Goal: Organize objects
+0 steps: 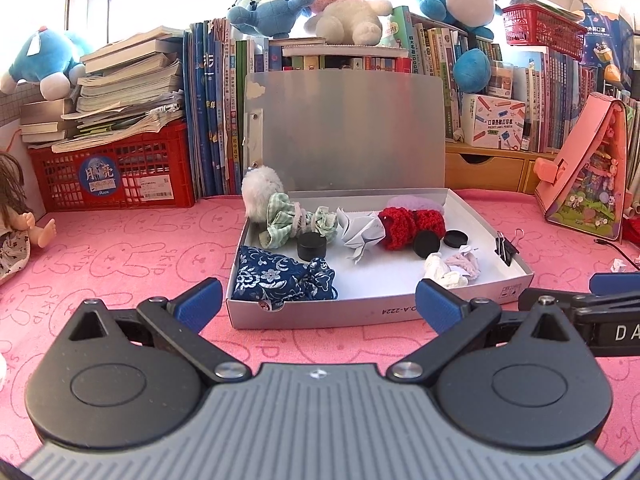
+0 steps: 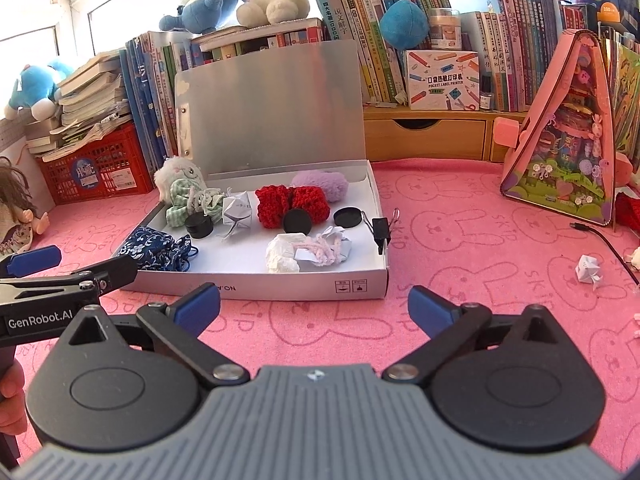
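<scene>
Pink rabbit-print mat (image 1: 120,264) covers the desk, backed by rows of books (image 2: 404,32), plush toys (image 1: 344,4) and a red crate (image 1: 116,176). On it sits a shallow white box (image 2: 352,280), lid (image 1: 344,132) upright at the far side, long axis running left to right, holding small cloth and paper items. Left gripper (image 1: 318,304) and right gripper (image 2: 314,308) hover before it, both spread wide, nothing between the fingers

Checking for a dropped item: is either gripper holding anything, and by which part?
Nothing is held. The left gripper and the right gripper both stand open and empty above the pink mat, short of the white box.
</scene>
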A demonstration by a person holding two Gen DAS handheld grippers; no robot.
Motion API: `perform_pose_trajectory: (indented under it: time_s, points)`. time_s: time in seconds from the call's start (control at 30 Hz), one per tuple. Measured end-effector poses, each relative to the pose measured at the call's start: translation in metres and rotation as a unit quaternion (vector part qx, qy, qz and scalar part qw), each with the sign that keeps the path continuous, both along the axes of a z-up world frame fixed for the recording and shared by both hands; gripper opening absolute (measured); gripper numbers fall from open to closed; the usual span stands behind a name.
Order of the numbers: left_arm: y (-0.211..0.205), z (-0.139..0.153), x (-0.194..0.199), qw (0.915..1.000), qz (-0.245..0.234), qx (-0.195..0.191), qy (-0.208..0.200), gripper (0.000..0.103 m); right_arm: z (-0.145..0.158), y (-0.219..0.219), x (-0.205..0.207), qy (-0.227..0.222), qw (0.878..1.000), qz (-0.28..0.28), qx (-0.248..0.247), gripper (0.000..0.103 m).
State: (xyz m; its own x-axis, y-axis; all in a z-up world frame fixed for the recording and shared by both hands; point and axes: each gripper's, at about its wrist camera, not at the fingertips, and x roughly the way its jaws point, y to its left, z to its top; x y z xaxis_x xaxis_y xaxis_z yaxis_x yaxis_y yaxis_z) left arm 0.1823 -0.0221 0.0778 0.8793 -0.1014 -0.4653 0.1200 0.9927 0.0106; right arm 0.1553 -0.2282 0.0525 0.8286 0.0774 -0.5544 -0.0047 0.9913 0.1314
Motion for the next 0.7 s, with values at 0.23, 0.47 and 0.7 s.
perform_pose_trajectory:
  time_s: [0.23,0.47,0.7]
  points:
    - [0.009,-0.013,-0.018,0.9997,0.005,-0.016,0.015,0.103,-0.005,0.004,-0.014,0.001,1.000,0.007,0.009,0.103]
    - [0.018,-0.029,-0.028,0.9993,0.011,-0.014,0.033,0.103,-0.020,0.011,-0.027,0.008,1.000,0.013,-0.014,0.103]
    - [0.021,-0.052,-0.033,0.9982,0.016,0.000,0.058,0.103,-0.040,0.022,-0.030,0.020,0.999,0.018,-0.033,0.103]
